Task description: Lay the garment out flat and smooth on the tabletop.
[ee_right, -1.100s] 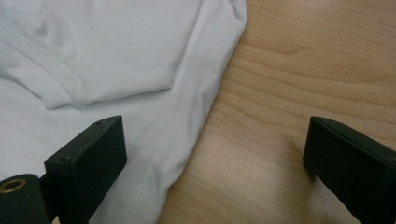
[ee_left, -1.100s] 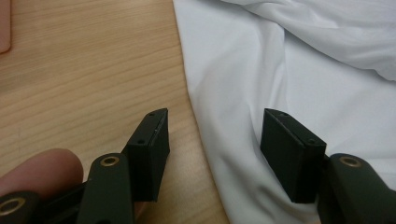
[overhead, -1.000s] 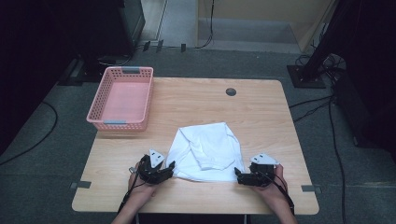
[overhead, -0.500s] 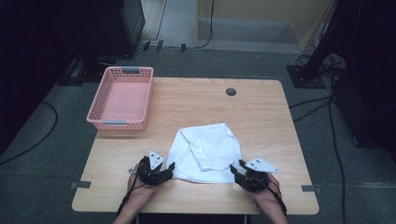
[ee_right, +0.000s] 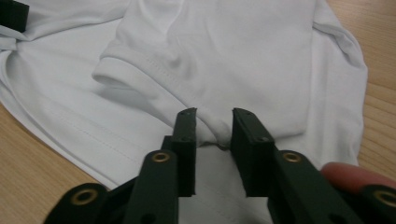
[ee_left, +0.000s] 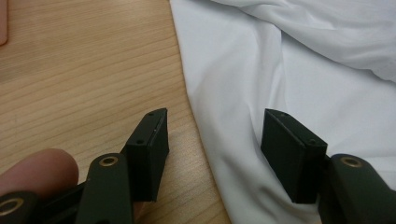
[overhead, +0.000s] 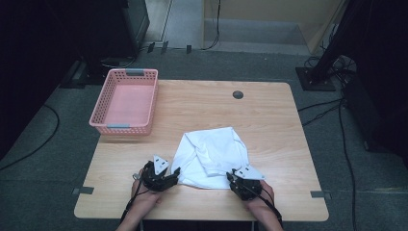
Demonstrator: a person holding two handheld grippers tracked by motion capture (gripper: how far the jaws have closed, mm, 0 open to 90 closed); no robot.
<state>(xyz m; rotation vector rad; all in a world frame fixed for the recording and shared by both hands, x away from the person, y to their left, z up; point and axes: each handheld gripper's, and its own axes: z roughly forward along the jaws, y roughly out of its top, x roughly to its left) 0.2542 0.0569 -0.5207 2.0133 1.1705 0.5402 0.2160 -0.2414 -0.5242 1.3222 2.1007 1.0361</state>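
left gripper [ee_left: 212,135]: jaws open – straddling the near-left edge of the crumpled white cotton T-shirt [overhead: 211,156]
right gripper [ee_right: 212,126]: jaws just closing, pinching a fold at its near-right hem

No text, label, brand, number or sign can be read in any view. The white shirt [overhead: 211,155] at the table's [overhead: 269,120] near edge shows plain cloth and stitching, with no print or tag. The pink basket [overhead: 126,101] at the far left corner looks unmarked, though it is small in the high view, so fine lettering might escape notice. The wood bears grain alone.
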